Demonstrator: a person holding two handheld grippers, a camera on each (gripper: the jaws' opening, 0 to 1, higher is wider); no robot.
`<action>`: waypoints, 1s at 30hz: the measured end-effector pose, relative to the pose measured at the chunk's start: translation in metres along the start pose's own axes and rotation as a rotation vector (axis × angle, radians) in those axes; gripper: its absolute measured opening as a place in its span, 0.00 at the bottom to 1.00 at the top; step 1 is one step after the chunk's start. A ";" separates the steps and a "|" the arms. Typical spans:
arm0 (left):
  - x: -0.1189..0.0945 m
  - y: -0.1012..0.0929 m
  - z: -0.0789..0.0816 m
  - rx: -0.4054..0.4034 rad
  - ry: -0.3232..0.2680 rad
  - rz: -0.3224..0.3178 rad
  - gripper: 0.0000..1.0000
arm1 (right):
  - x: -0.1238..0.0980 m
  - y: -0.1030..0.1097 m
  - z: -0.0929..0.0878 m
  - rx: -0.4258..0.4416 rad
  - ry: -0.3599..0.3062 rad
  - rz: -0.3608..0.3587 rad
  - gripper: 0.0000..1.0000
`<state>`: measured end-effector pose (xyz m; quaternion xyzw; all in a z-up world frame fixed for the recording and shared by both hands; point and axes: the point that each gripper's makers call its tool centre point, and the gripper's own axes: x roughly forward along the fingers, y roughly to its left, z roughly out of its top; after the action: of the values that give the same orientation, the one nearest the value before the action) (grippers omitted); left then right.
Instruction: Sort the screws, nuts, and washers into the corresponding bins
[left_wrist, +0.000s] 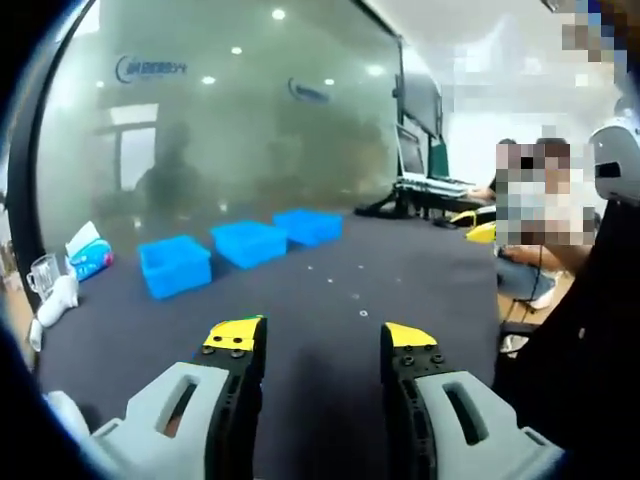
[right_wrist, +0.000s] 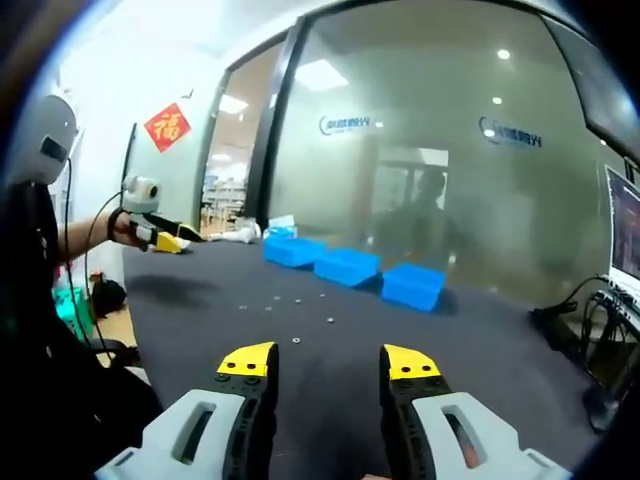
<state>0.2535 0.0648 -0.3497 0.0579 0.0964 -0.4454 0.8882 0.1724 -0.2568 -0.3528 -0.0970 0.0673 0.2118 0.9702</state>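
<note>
Sorting looks barely begun, as far as one can judge: small pieces of hardware (right_wrist: 297, 340) lie scattered loose on the dark tabletop (right_wrist: 480, 340), well short of the three blue bins (right_wrist: 347, 266), and whether anything already sits inside the bins cannot be told, since their insides are hidden at this angle; so nearly all of the picking and dropping appears left to do. In the left gripper view the same specks (left_wrist: 362, 313) dot the cloth between the fingers and the bins (left_wrist: 248, 243), which stand in a row near the glass wall; the row's long axis runs diagonally across that view, from the nearest bin (left_wrist: 175, 265) at lower left to the farthest (left_wrist: 308, 226) at upper right (in the right gripper view it slants the other way). The pieces themselves are too small to tell screw from nut from washer, or which way any points. The left gripper (left_wrist: 322, 345) is spread apart and empty; the right gripper (right_wrist: 328, 362) likewise gapes with nothing between its yellow-tipped fingers (right_wrist: 248, 360); both hover above the tabletop, aimed toward the bins.
</note>
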 end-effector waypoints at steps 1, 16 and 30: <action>0.003 0.001 0.002 0.003 0.002 -0.002 0.44 | 0.000 0.000 0.000 0.001 0.000 0.001 0.37; 0.061 0.008 0.023 0.061 0.127 -0.125 0.44 | 0.002 0.007 -0.007 -0.004 0.027 0.022 0.38; 0.134 -0.013 0.021 0.122 0.293 -0.247 0.40 | 0.001 0.002 -0.011 -0.004 0.032 0.017 0.38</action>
<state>0.3242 -0.0516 -0.3596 0.1632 0.2037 -0.5427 0.7983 0.1712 -0.2569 -0.3644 -0.1016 0.0831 0.2186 0.9669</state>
